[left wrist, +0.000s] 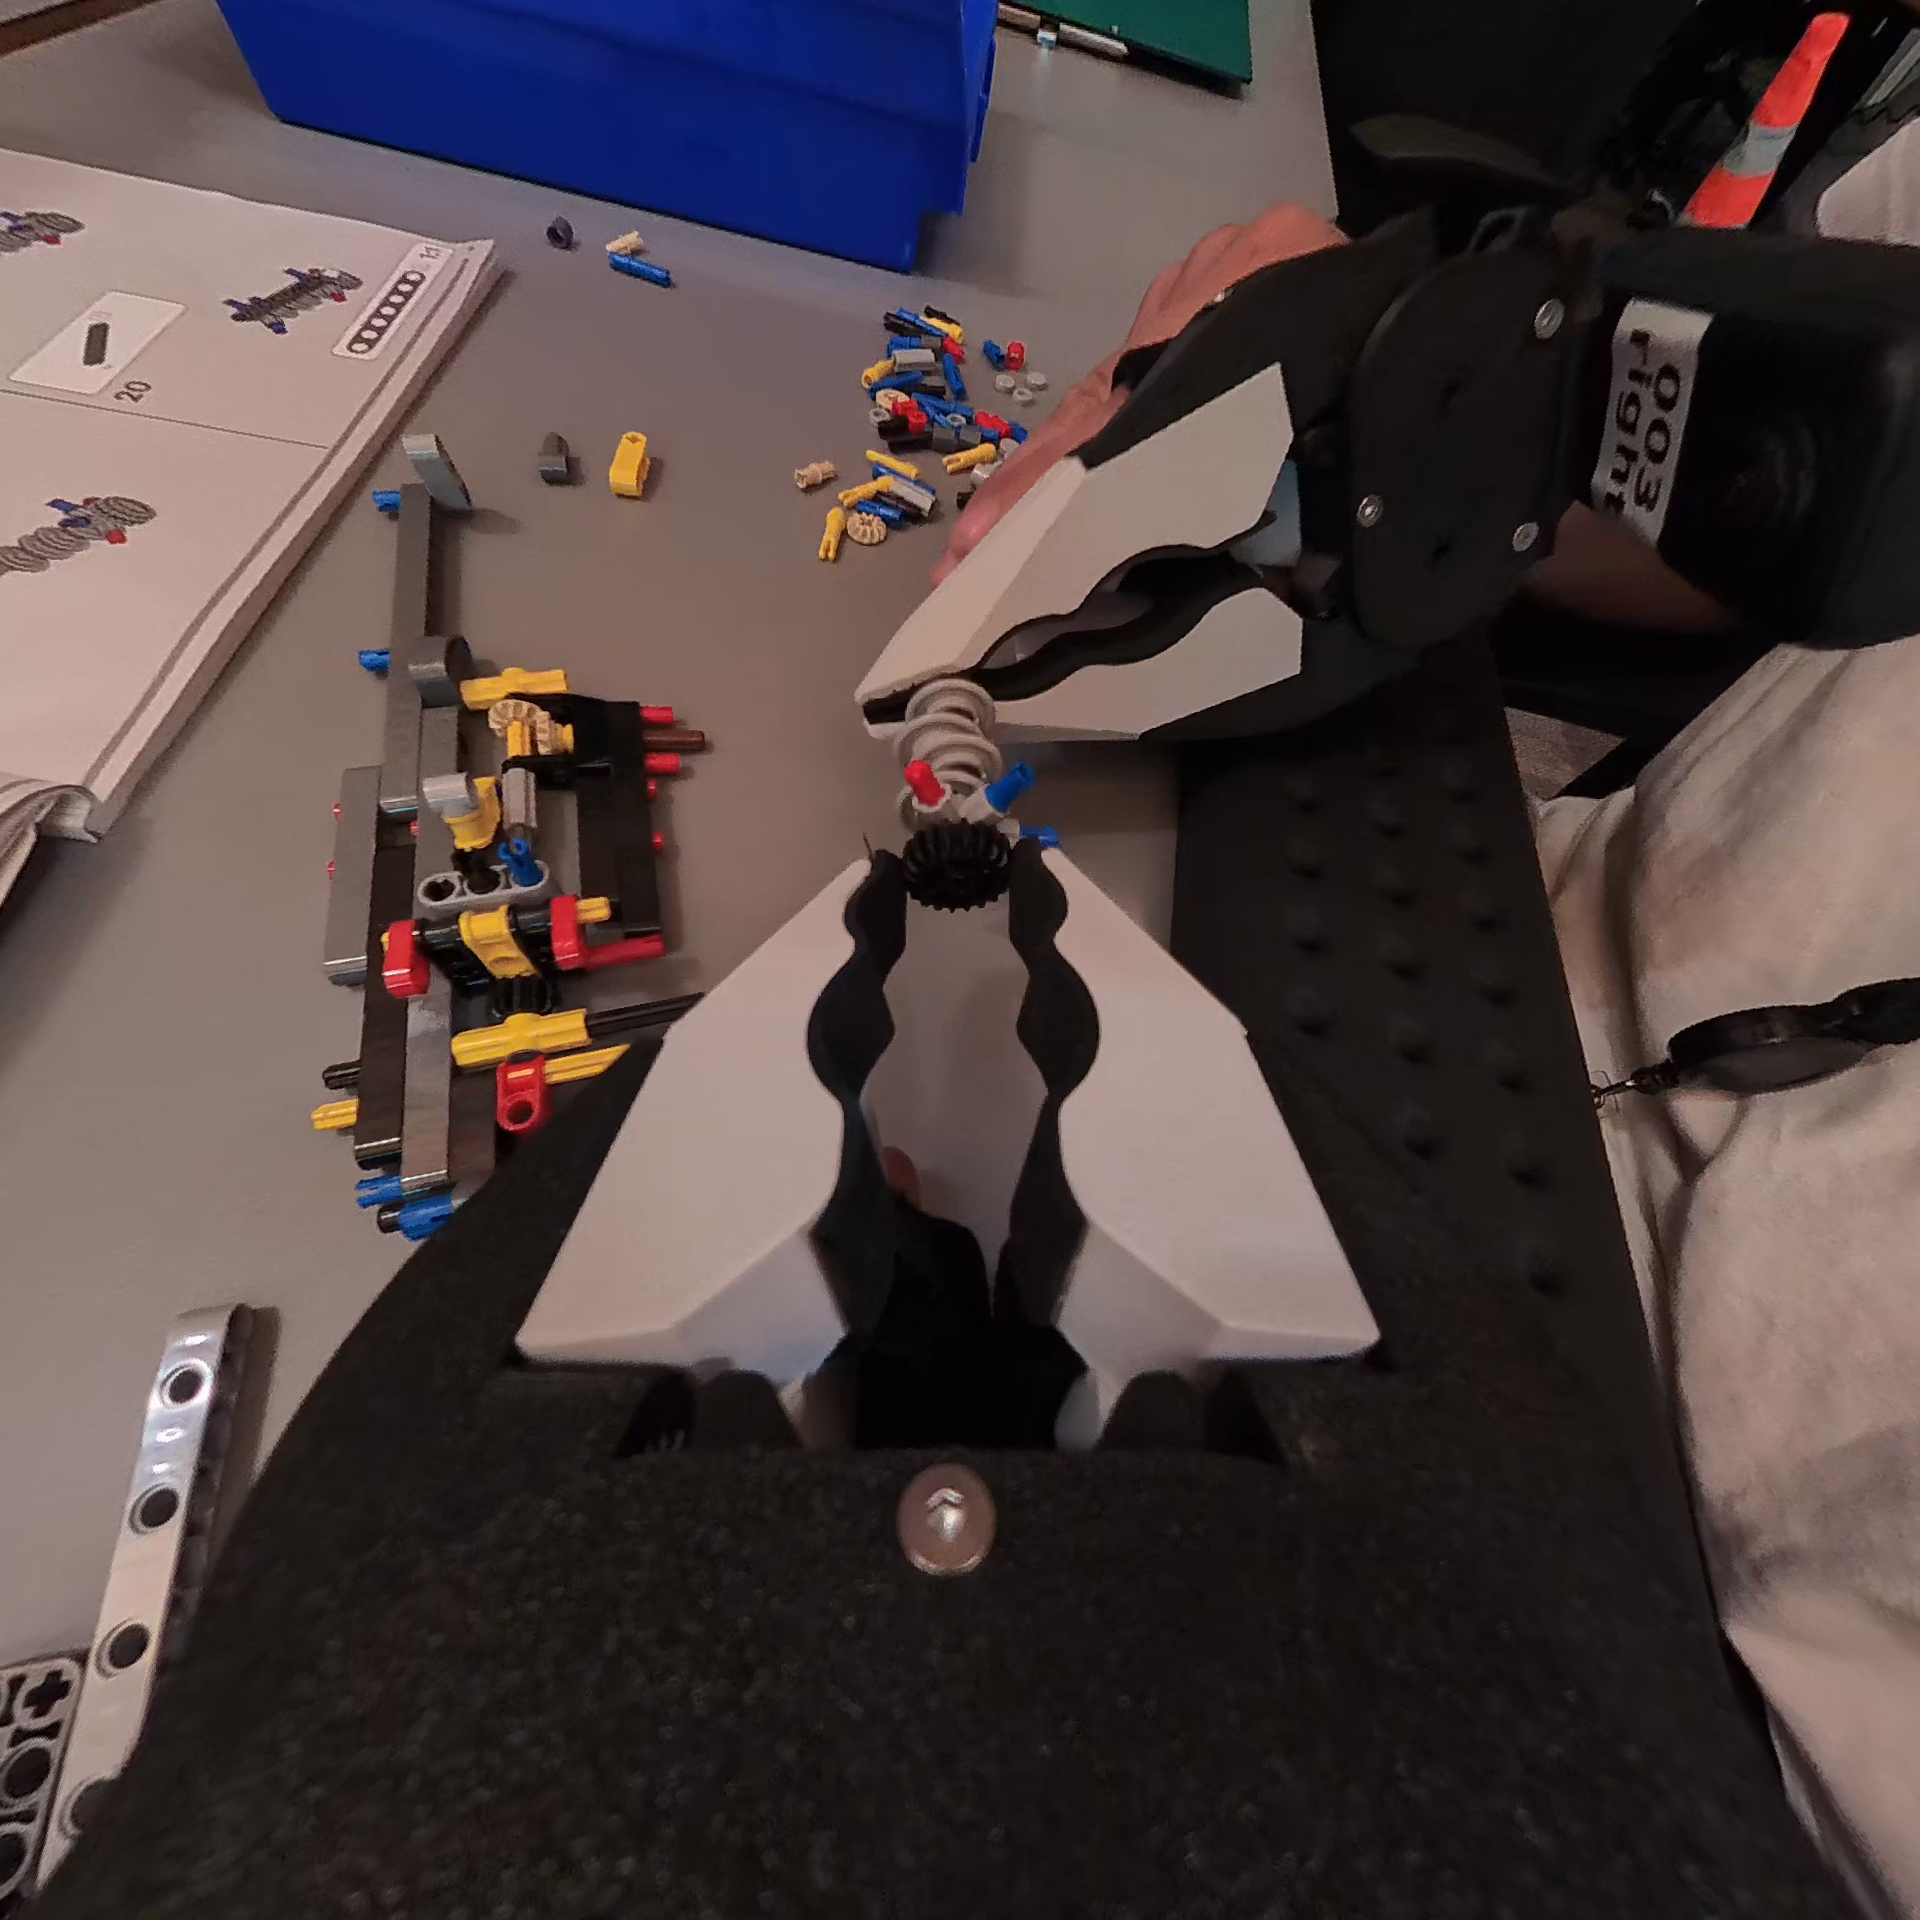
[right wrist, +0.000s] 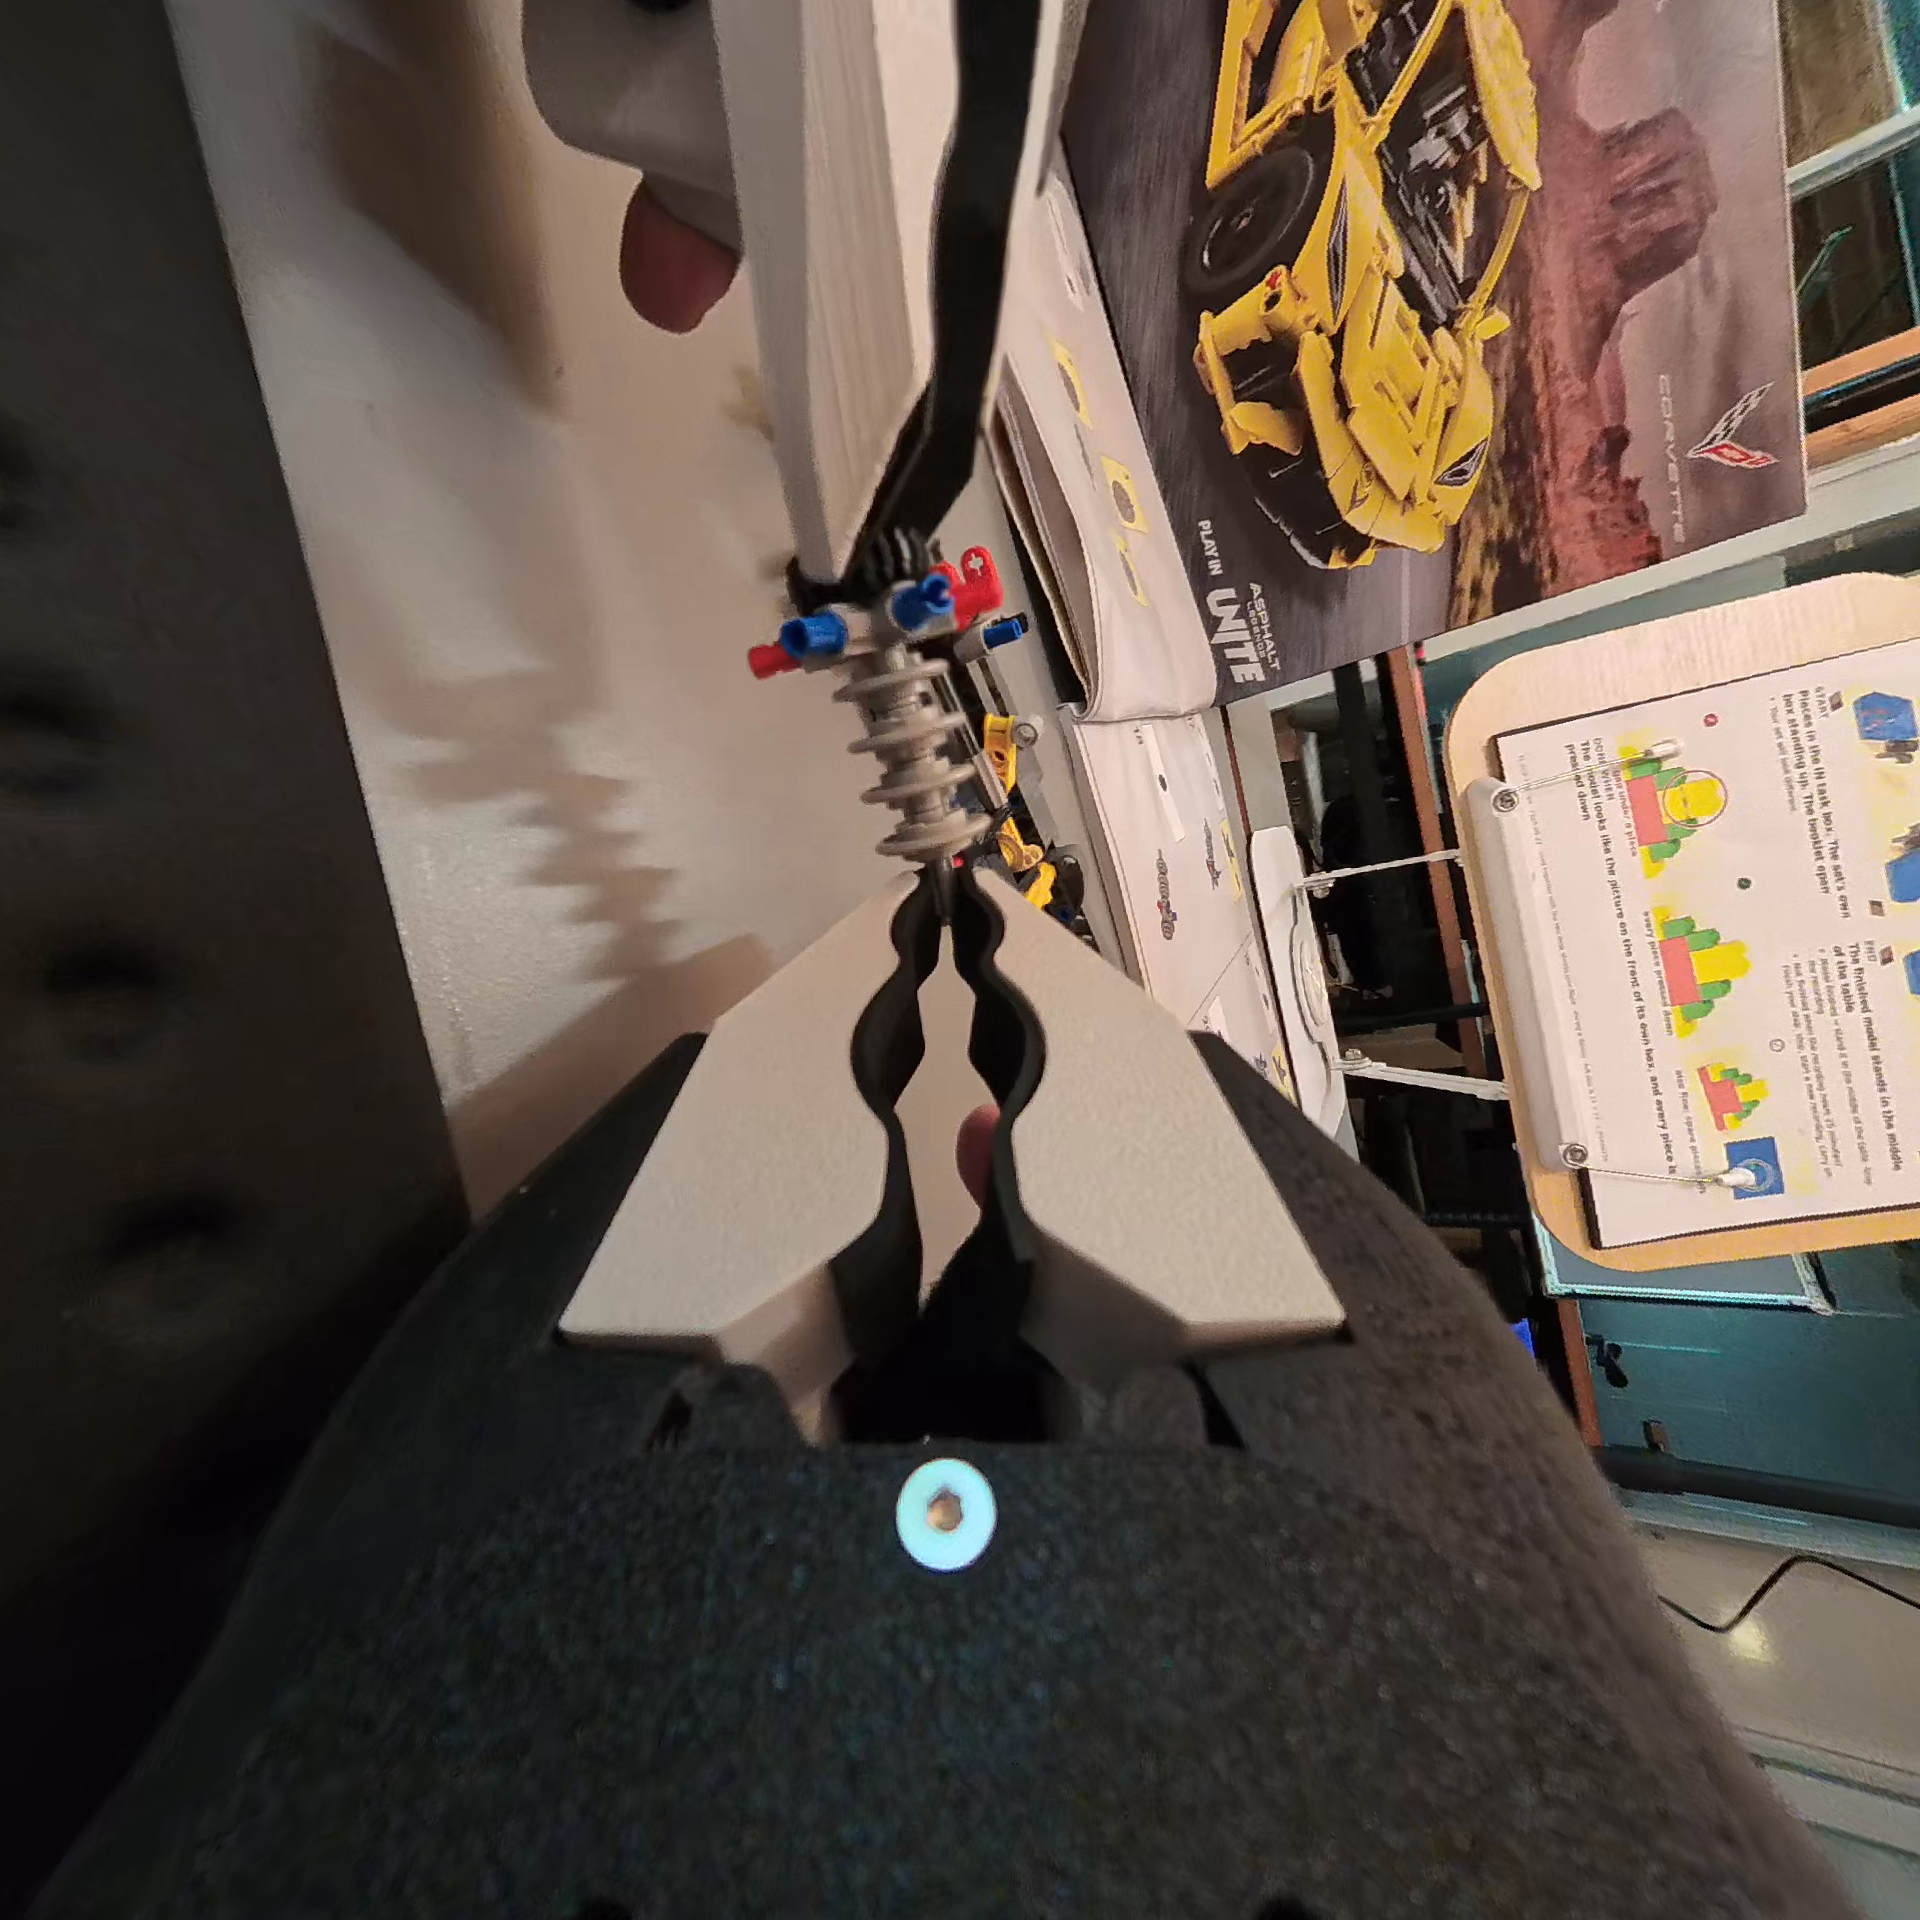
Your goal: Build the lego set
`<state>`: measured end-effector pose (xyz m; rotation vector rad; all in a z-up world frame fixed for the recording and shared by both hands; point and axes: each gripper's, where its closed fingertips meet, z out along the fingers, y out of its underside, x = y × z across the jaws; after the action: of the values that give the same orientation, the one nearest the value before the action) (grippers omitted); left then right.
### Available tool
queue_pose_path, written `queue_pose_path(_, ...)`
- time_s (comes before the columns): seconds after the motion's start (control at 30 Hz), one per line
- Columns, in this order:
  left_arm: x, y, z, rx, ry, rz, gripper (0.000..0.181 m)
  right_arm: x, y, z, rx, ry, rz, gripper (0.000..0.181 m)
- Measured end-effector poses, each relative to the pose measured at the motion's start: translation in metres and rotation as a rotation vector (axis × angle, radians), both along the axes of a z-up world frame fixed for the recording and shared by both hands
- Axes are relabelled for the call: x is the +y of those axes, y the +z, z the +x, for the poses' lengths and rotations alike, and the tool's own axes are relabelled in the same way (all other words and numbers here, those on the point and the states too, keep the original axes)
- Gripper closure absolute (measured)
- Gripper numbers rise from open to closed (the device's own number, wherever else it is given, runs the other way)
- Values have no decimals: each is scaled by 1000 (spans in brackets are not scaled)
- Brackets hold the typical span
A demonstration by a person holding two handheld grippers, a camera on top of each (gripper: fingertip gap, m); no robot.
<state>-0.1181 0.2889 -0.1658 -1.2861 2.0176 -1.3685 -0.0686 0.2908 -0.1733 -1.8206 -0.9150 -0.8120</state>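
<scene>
Closest to the left wrist camera, the left gripper is seen clenched on a black bevel gear at one end of a small axle sub-assembly, held in the air above the grey table. Straight ahead of it, the right gripper is closed on the other end, where the thin axle tip is nipped just beyond a stack of grey discs; red and blue pins stick out sideways near the gear end. In the right wrist view the same piece runs forward from the right gripper, whose jaws are drawn tight on the axle end. The step in hand is judged to be pressing the gear home along the axle; this would best be done with both grips kept in line, so that the push is taken along the axle and not across it, and with the side pins left untouched. Left of the left gripper, the partly built chassis frame lies flat, and beyond it the open instruction booklet. Ahead and slightly left a heap of loose small parts is spread, with a blue bin farther off. Nothing lies between the grippers and the frame, though the loose pins could be swept aside by a low pass
</scene>
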Motion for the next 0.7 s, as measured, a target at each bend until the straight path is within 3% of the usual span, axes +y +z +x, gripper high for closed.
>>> queue_pose_path(0.1,-6,-17,-1,81,-31,75,162,2,14,-3,29,8,72,179)
queue_pose_path(0.17,-24,-22,1,54,-102,160,163,5,31,-35,111,121,130,181)
queue_pose_path(0.23,-26,-20,4,54,-101,141,163,8,18,-21,20,86,94,181)
queue_pose_path(0.33,-20,-14,5,36,-69,100,163,1,20,6,125,0,87,181)
queue_pose_path(0.47,-17,-15,7,32,-53,121,163,2,25,12,245,-22,108,181)
queue_pose_path(0.53,-9,-15,10,-9,-15,183,163,2,30,12,539,-12,50,181)
queue_pose_path(0.6,2,-18,15,-58,38,317,163,0,45,-7,994,76,-51,173)
queue_pose_path(0.7,23,-22,21,-127,123,600,163,4,57,-21,1612,135,-257,126)
